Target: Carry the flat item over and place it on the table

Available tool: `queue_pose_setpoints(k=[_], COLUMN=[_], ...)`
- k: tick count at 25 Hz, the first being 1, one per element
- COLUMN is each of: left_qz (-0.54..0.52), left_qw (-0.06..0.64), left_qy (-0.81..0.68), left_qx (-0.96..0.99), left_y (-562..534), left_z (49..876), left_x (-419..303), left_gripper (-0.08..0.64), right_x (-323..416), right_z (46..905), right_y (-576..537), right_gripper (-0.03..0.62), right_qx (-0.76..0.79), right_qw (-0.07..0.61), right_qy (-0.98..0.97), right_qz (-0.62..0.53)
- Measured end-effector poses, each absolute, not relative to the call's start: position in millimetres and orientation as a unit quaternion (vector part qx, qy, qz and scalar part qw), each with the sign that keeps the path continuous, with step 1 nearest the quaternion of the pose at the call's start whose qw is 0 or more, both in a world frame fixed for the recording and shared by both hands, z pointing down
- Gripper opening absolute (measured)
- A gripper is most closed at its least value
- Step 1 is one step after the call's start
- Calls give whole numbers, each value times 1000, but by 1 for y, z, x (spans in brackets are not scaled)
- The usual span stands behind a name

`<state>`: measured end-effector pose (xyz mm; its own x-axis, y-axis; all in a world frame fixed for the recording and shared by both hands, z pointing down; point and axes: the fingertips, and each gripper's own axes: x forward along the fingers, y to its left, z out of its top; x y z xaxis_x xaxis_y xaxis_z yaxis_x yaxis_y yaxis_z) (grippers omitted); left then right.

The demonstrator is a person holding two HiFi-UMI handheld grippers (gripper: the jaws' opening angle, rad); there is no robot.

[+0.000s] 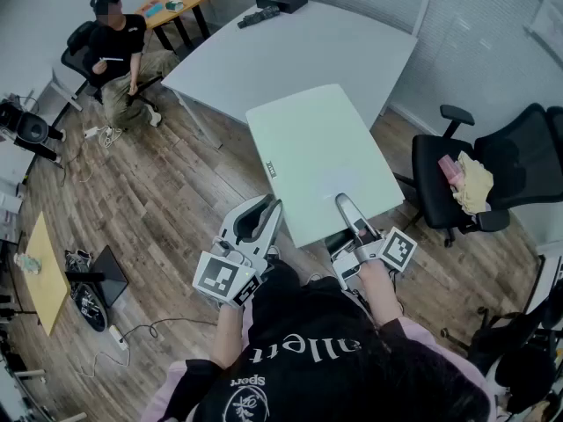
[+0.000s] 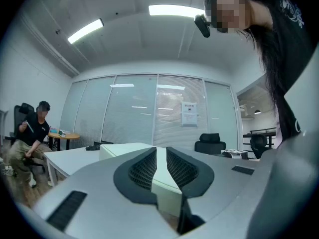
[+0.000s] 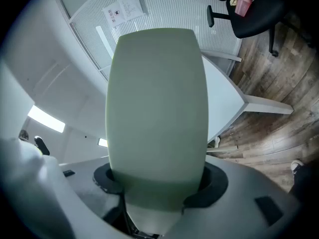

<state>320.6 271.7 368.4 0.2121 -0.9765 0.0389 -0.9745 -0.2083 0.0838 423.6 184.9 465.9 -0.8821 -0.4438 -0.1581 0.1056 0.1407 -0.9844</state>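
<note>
The flat item is a pale green board [image 1: 317, 161] with rounded corners, held level over the wood floor in front of me. My right gripper [image 1: 345, 204] is shut on its near edge, and in the right gripper view the board [image 3: 157, 98] runs straight out from between the jaws. My left gripper [image 1: 271, 206] is beside the board's near left corner, shut and empty. In the left gripper view the board [image 2: 122, 151] lies just beyond the nearly touching pads [image 2: 144, 168]. The large white table [image 1: 299, 51] stands beyond the board's far end.
A black office chair [image 1: 501, 170] with a pink cup and a cloth on its seat stands at the right. A person [image 1: 119, 51] sits at the far left by a round wooden table [image 1: 180, 3]. Black boxes [image 1: 280, 3] lie on the white table's far end. Cables and gear [image 1: 88, 284] litter the left floor.
</note>
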Motion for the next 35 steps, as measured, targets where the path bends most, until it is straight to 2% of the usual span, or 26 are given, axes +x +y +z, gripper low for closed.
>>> queue_pose_setpoints(k=[22,35], left_qz=[7,10], left_qw=[64,67], left_qy=[-637,-599], left_qx=[768,798], left_y=[262,188], left_z=[384,387], left_x=[301,191], left_gripper=[77,77], right_x=[409,311], right_z=[481,485], right_y=[164,112], right_gripper=[299,299], right_qx=[-107,-135], right_qw=[212,217], right_qy=[714,711], right_qz=[-659,-655])
